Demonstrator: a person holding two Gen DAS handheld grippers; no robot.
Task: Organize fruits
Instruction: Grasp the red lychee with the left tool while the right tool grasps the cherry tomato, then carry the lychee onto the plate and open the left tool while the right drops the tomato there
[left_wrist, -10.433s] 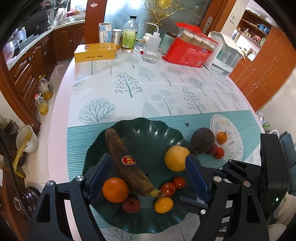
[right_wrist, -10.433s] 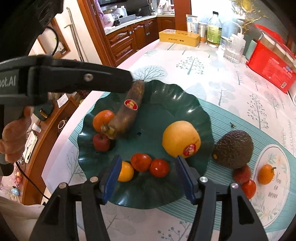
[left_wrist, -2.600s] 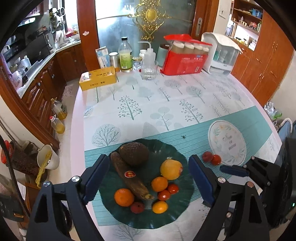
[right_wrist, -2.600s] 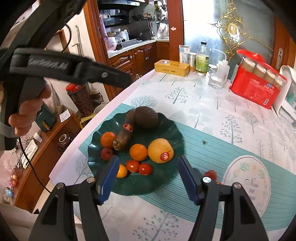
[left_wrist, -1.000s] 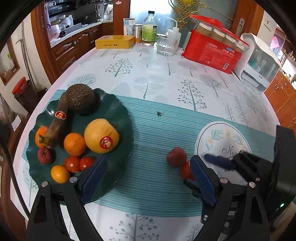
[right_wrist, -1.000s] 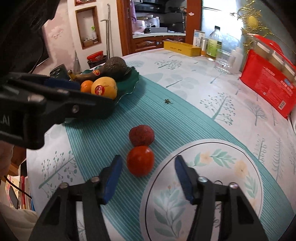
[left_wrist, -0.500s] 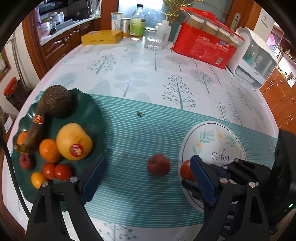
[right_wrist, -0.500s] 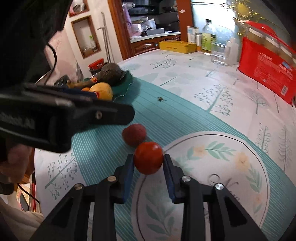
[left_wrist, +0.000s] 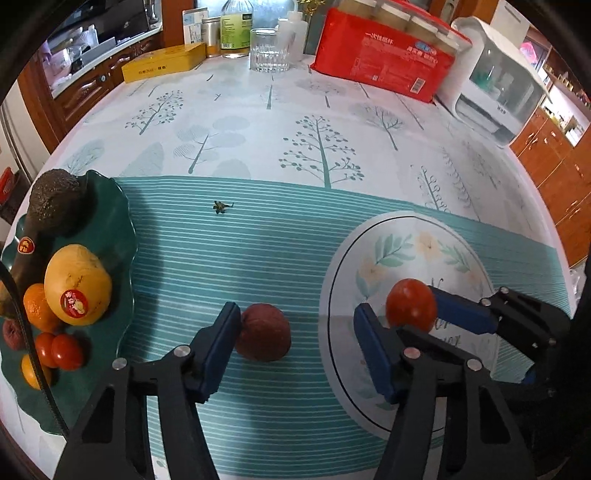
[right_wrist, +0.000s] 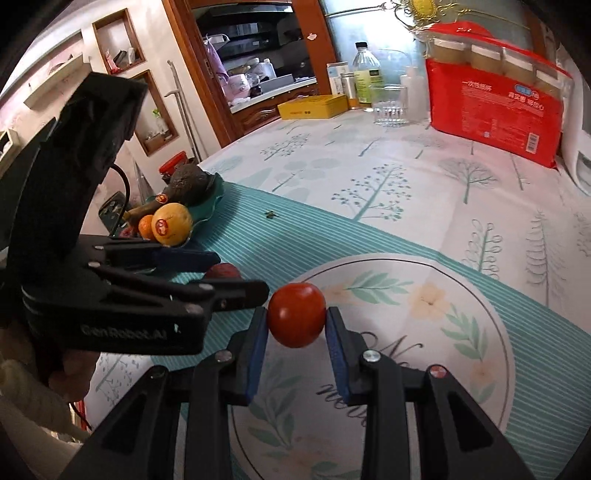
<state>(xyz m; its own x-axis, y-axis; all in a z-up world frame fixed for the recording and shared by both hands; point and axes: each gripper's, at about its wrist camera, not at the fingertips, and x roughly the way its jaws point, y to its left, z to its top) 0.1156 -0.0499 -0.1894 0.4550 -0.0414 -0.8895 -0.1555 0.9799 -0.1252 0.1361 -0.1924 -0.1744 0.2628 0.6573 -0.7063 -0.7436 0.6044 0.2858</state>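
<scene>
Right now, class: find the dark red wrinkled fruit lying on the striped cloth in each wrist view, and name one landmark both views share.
Left wrist: dark red fruit, lower centre, between the closing left gripper's pads.
Right wrist: dark red fruit, left of centre, mostly hidden behind the left gripper.
Shared landmark: red package.

Tabletop, landmark plate: lychee left of it; fruit dish farther left; tomato above its near edge.

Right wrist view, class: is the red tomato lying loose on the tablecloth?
No: the red tomato is clamped between the jaws of the right gripper.
</scene>
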